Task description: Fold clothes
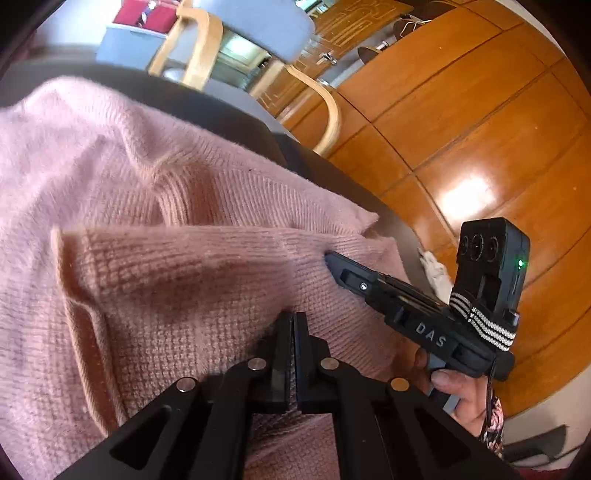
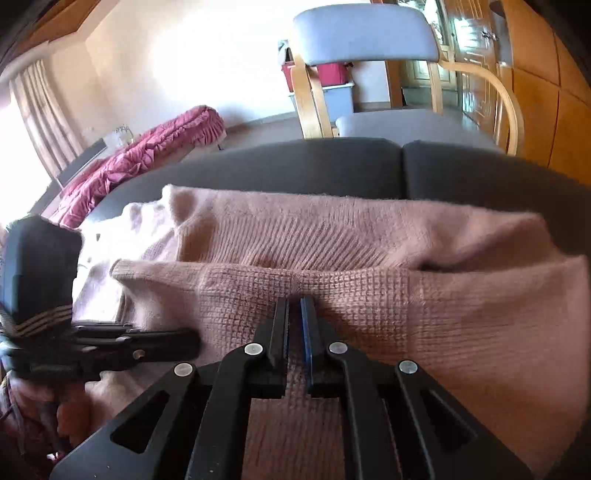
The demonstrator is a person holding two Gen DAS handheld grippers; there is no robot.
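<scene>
A pink knitted sweater [image 1: 166, 236] lies spread over a dark grey cushioned surface [image 1: 229, 107], with a fold of it lifted toward both grippers. My left gripper [image 1: 293, 317] is shut on the near edge of this fold; knit shows between its pads. Farther right in the left wrist view, my right gripper [image 1: 328, 258] also bites into the sweater. In the right wrist view my right gripper [image 2: 295, 302] is shut on the sweater [image 2: 369, 258], a strip of knit pinched between the jaws. The left gripper [image 2: 194, 341] enters from the left and grips the same edge.
Beyond the dark cushion [image 2: 295, 166] stands a wooden armchair with grey pads [image 2: 369, 33]. A crimson ruffled cloth [image 2: 147, 158] lies at the back left. Glossy orange wooden floor [image 1: 461, 129] runs along the right of the cushion. A hand [image 1: 461, 387] holds the right gripper's handle.
</scene>
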